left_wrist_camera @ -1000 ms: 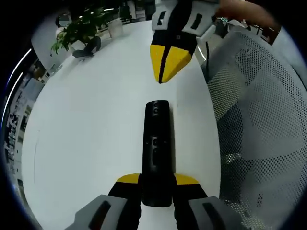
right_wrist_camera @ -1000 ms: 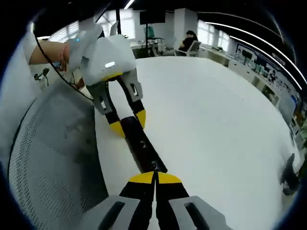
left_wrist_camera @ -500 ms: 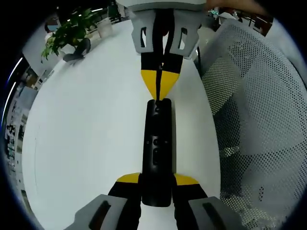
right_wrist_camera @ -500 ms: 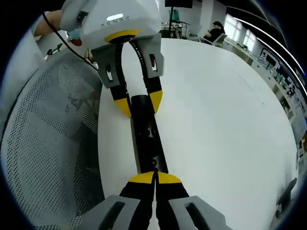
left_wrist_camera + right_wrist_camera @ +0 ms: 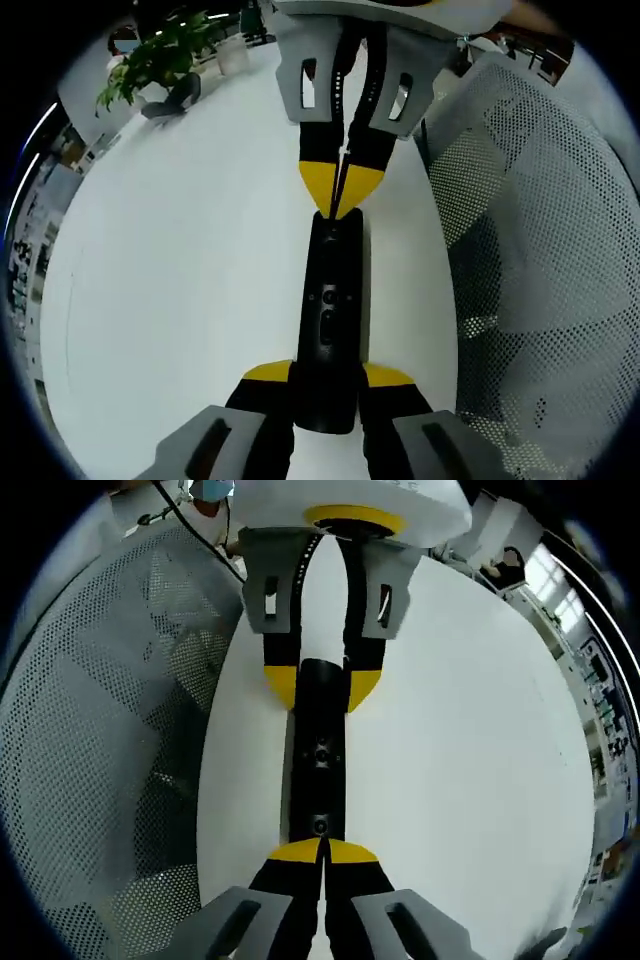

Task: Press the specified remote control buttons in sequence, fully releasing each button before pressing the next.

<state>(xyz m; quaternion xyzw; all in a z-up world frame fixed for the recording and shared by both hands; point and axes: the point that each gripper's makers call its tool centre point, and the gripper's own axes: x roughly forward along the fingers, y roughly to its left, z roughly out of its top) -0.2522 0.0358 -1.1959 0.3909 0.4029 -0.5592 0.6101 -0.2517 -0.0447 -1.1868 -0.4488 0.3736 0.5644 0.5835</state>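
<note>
A long black remote lies lengthwise on the white table. My left gripper is shut on its near end, with a yellow fingertip on each side. My right gripper comes in from the top, jaws shut, its yellow tips resting on the remote's far end. In the right gripper view the shut right gripper touches the remote just by a round button. The left gripper clamps the remote's other end there.
A white mesh chair stands close against the table edge beside the remote, also seen as mesh chair. A potted plant sits at the far end of the table. Open tabletop spreads away from the chair.
My right gripper has come down from above the table onto the remote's far end and stays shut. The left gripper still holds the remote.
</note>
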